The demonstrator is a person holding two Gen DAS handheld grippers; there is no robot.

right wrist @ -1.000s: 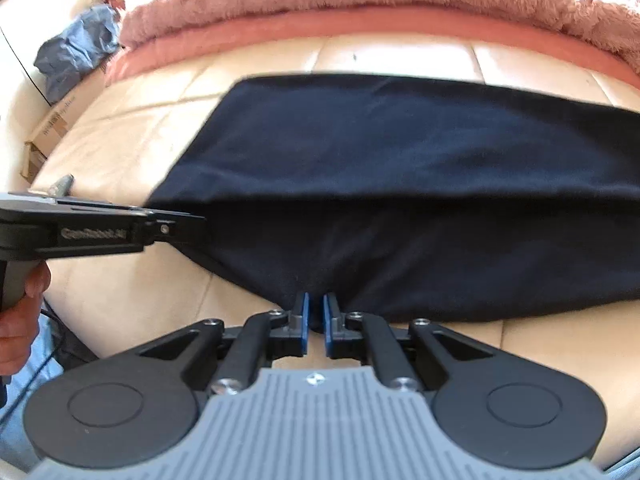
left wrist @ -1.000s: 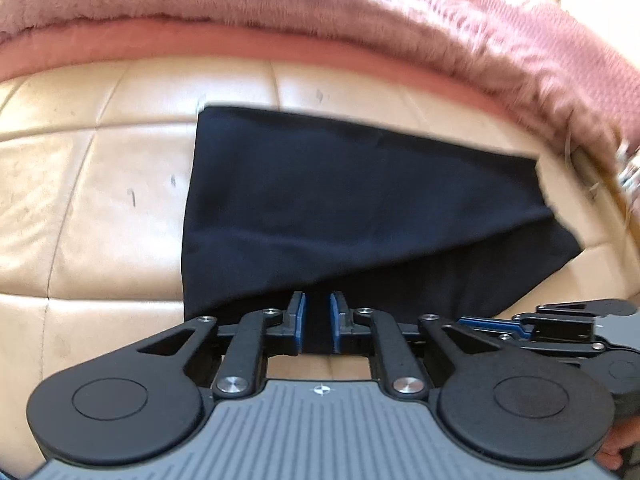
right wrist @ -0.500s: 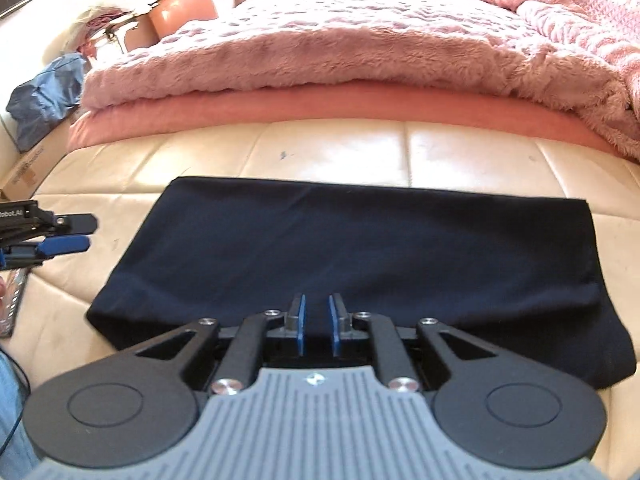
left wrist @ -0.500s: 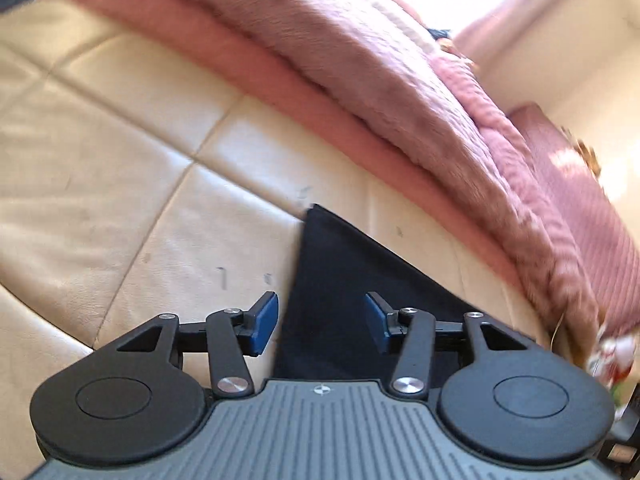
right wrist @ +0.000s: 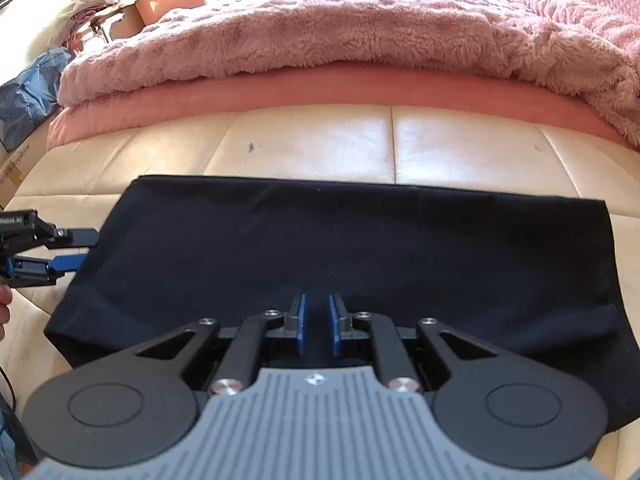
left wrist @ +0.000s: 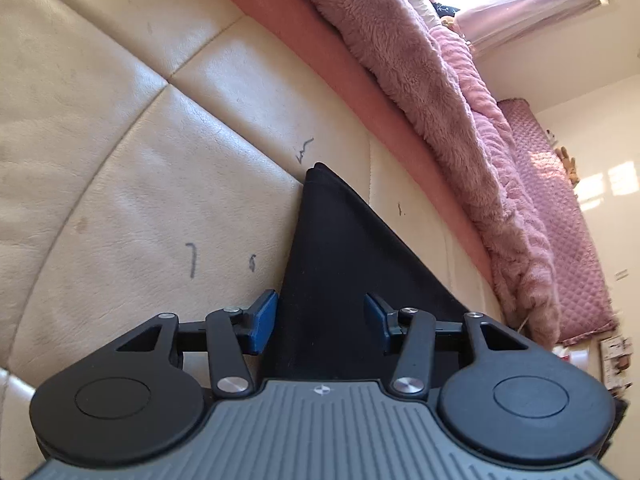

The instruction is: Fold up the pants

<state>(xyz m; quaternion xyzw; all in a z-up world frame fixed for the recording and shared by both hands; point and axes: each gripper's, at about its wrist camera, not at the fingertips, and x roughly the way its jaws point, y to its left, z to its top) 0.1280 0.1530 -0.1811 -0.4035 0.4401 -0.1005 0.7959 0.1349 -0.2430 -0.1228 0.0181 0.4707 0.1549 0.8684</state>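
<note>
Hand-held grippers over folded black pants on cream cushion.

Left hand-held gripper (left wrist: 320, 316): jaws apart, nothing pinched; sits at the pants' (right wrist: 340, 248) left end, left blue pad (left wrist: 262, 320) over bare cushion (left wrist: 140, 200) just beside the cloth edge, right pad over the cloth. Right hand-held gripper (right wrist: 317, 322): jaws nearly closed w/ a narrow gap; dark cloth shows behind the gap, but can't tell if any is pinched, so grip unclear. Pants lie flat as a wide rectangle across the cushion, long edges running left-right, near edge under the right gripper. Pink fuzzy blanket (right wrist: 340, 28) piled behind, on a salmon-pink layer, apart from the pants. Fingers (right wrist: 4, 304) visible at left edge of right-wrist view, by the left gripper.
</note>
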